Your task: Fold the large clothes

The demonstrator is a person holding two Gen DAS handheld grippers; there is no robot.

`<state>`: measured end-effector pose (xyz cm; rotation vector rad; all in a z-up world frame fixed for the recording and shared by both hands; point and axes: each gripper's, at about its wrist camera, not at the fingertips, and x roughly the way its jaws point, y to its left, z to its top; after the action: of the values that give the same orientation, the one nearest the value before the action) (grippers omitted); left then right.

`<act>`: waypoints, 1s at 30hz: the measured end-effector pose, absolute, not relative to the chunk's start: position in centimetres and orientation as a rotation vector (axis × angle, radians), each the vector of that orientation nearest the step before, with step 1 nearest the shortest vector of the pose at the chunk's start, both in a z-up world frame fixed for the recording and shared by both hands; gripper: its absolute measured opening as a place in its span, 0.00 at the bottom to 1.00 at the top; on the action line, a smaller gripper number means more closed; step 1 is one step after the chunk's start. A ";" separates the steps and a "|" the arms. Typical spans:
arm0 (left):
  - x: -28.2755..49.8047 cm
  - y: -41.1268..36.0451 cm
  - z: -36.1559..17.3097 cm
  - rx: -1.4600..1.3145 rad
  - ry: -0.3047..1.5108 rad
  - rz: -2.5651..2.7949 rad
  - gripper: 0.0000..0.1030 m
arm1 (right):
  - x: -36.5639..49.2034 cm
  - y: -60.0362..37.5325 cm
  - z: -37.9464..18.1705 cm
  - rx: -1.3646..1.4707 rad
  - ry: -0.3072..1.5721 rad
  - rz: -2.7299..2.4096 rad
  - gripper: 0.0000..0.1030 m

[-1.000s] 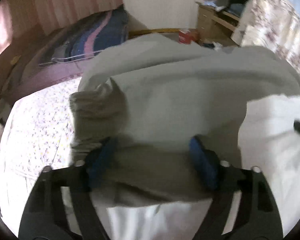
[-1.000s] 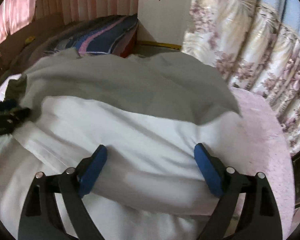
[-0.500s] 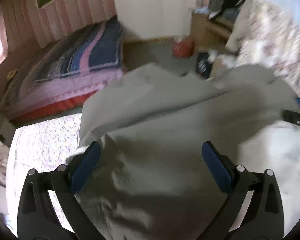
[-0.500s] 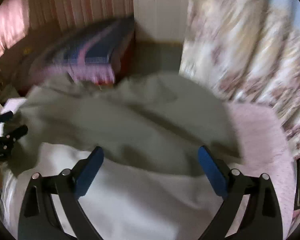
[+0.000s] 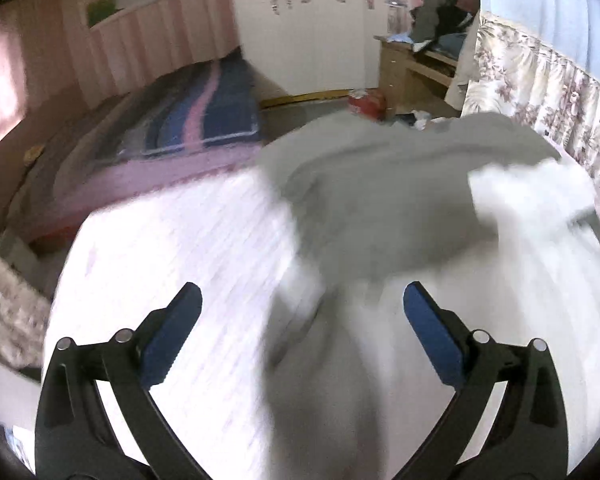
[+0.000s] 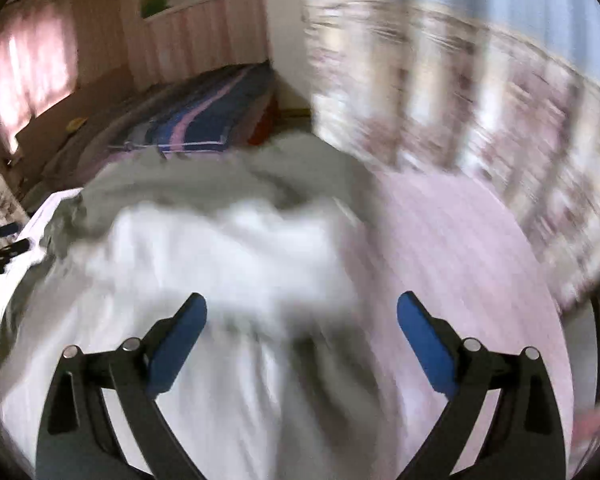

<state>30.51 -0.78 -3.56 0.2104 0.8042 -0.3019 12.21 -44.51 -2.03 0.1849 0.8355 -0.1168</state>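
Here, a large garment (image 5: 384,208) heaped on a bed with a pale pink flowered sheet (image 5: 172,264) — grey on the far side, white on the near side, grey part lying over the white in a loose fold. Blurred in both views, so seams and edges cannot be told. Above its near white part, the left gripper (image 5: 302,304), blue pads (image 5: 172,332) spread wide and just opened, nothing pinched, cloth lying below the gap but not touched by either pad. Same for the right gripper (image 6: 302,312): blue pads (image 6: 424,340) far apart, having just been widening a little further, with white cloth under the left pad and bare pink sheet (image 6: 460,248) under the right one, nothing gripped. At the left edge of the right wrist view, dark tips of the left gripper (image 6: 0,240) just beside the grey corner of the garment. Beyond the bed, a second bed with a blue and pink striped blanket (image 5: 204,120) against pink striped walls. Farther back, a white wardrobe (image 5: 312,28) with red stickers, a wooden desk (image 5: 416,64) piled with dark clothes, a red object (image 5: 366,103) on the floor beside it — too blurred to name. Along the right side, flowered curtains (image 5: 540,92).
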 end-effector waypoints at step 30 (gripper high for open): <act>17.7 4.4 -8.0 -0.014 0.940 -0.466 0.06 | -1.2 -39.9 -5.4 0.193 0.815 -0.041 0.03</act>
<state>17.70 4.45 -7.97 -0.0136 0.9402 -0.4655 -1.18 -39.90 -5.42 0.1926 0.8147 -0.0414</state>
